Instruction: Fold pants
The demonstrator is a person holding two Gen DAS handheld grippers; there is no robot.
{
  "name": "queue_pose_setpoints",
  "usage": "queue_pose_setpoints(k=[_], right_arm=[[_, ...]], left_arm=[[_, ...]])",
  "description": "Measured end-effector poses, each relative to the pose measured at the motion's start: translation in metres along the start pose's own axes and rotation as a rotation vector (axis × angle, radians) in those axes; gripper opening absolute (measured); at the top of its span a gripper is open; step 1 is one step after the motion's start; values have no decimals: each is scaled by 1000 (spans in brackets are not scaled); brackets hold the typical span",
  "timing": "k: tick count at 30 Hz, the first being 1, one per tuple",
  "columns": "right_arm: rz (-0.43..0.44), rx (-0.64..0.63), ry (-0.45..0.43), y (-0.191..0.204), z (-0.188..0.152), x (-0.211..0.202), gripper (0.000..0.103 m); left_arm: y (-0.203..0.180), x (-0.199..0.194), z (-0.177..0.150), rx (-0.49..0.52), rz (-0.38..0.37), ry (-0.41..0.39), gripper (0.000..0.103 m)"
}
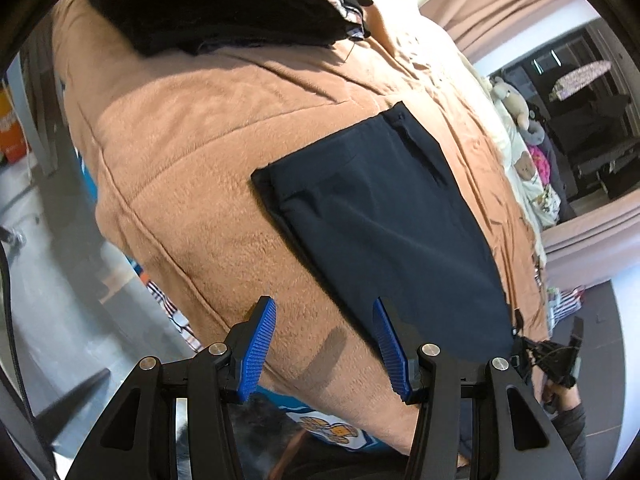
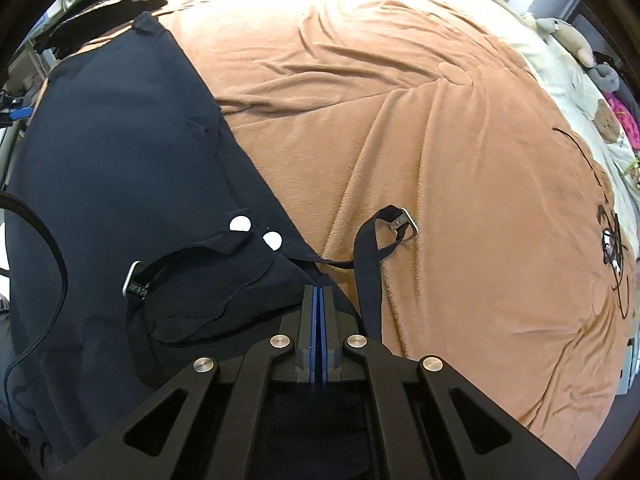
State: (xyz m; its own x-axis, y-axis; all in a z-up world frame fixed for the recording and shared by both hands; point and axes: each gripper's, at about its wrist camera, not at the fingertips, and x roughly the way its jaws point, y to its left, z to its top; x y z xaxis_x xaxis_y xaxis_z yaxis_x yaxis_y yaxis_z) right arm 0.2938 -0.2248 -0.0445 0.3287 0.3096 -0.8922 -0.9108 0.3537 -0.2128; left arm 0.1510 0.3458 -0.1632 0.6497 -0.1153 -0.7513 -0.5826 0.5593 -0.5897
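Dark navy pants (image 1: 384, 208) lie flat on a tan blanket (image 1: 200, 152), folded lengthwise, with a zip pocket toward the far end. My left gripper (image 1: 324, 344) is open and empty, above the blanket beside the pants' near left edge. In the right wrist view the pants (image 2: 120, 152) spread to the left, with two white buttons (image 2: 239, 224) at the waist and a belt strap with a metal buckle (image 2: 404, 224) lying on the blanket (image 2: 440, 140). My right gripper (image 2: 320, 292) is shut on the waist edge of the pants.
A stack of dark folded clothes (image 1: 224, 0) sits at the far end of the bed. Plush toys (image 1: 516, 104) and pillows line the right side. The bed's left edge drops to a grey floor (image 1: 48, 280). A black cable (image 2: 48, 248) crosses the pants at left.
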Motion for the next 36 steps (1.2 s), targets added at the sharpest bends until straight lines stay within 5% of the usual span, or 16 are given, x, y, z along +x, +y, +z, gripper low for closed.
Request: queue_pose_setpoints(k=[9,14,20,23,27,32,33,36], right_arm=[[54,44,7,-14,-5,-17,3],[78,40,17,-17,-5,-13,54],[128,-39,19,-14,-4,-11,53],[108,-71,24,-13,-4,-8,41],[111,-61,-13,-14,-3,-11,40],[133,-76,47,-12,-7,2,39],[141,-78,51,-12,-8,3,37],[109,-87,44,-11,-11,1,7]], left_arm=[[12,-2,5,-65,-78,-20,53],[15,2,14,-100,-108,-40,56],[13,7,23,-111,-92,-55,56],[15,10,28,-127,-96,-62,56],[18,13,34,-158,-107,-74,56],[20,15,36,-174,-120,-79,56],[20,15,36,-179,-126,-80,56],[31,11,31,-229,-176,-97,55]])
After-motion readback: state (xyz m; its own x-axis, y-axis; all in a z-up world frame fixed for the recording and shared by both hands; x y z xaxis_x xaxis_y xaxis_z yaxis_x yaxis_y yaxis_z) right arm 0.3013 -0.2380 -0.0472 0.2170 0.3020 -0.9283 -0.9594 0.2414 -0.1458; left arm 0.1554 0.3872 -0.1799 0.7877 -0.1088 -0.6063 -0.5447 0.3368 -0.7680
